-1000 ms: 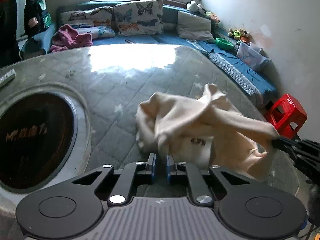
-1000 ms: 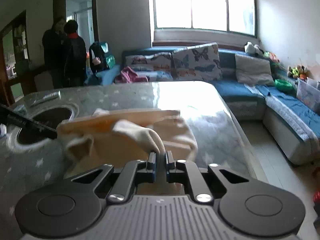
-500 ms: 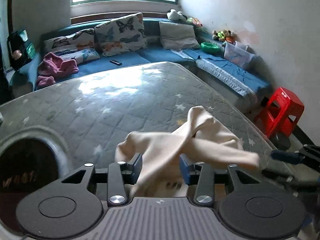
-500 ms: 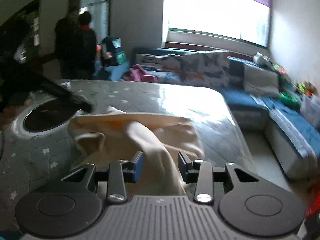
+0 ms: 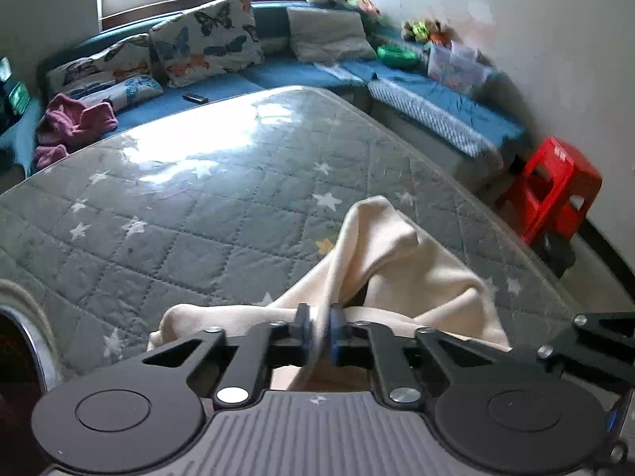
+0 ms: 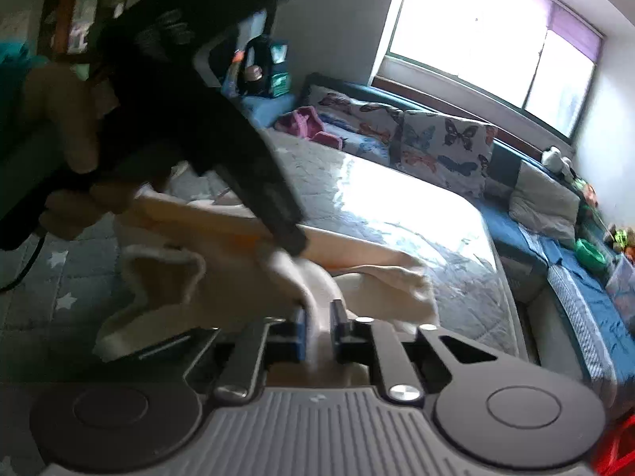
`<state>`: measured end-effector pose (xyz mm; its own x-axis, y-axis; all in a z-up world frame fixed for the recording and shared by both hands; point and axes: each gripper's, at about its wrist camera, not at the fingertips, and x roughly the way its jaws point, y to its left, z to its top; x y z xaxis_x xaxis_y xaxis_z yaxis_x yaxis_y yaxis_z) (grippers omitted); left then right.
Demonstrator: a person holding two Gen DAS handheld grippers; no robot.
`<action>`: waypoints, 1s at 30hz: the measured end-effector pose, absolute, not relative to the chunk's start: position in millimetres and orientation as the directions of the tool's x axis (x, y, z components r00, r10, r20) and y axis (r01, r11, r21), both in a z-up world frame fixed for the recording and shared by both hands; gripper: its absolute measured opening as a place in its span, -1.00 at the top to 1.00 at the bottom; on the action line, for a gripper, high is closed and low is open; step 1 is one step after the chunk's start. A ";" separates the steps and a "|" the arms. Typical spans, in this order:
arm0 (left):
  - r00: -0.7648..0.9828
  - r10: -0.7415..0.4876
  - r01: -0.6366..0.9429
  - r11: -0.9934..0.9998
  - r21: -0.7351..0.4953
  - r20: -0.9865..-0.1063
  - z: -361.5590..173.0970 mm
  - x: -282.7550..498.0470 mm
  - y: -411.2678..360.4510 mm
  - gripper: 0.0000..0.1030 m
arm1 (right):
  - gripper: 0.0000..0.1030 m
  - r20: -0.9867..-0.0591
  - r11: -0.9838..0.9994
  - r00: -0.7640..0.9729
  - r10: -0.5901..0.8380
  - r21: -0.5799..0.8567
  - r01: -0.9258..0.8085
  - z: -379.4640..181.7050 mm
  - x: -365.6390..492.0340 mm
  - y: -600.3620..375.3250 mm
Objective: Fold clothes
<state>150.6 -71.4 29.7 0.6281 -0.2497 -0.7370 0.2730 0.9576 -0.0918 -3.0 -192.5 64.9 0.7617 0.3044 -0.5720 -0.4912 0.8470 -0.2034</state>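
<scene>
Cream garment (image 5: 401,273) bunched at near mattress (image 5: 222,214) edge, now pinched by left gripper (image 5: 317,327) and right gripper (image 6: 319,327), both wide moments ago; re-gripped, apparently for next fold.

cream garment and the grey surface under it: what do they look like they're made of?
Cream garment: looks like soft matte knit or fleece; it drapes in rounded folds with no sheen. Both tongs, left and right, pinch it. Grey surface: quilted star-print padding, stitched in diamonds, apparently under a glossy film, given the window glare.
</scene>
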 end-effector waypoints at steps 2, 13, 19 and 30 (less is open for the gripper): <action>0.634 -0.249 0.263 0.960 -0.099 -0.732 29.6 149.8 -67.1 0.88 | 0.89 -0.550 0.873 0.783 0.292 -0.181 -0.453 69.8 -6.0 -205.4; 0.700 -0.200 0.130 0.980 -0.154 -0.685 56.3 99.3 5.9 0.90 | 0.92 -0.491 0.965 0.862 0.127 -0.139 -0.222 90.8 -36.3 -283.3; 0.705 -0.166 0.061 0.983 -0.174 -0.690 57.4 64.2 38.3 0.90 | 0.82 -0.511 0.961 0.841 0.176 -0.095 -0.259 87.7 -45.4 -287.2; 0.715 -0.155 -0.001 0.975 -0.223 -0.682 58.3 30.1 68.7 0.90 | 0.18 -0.551 0.932 0.782 0.292 -0.019 -0.361 74.6 -10.0 -256.2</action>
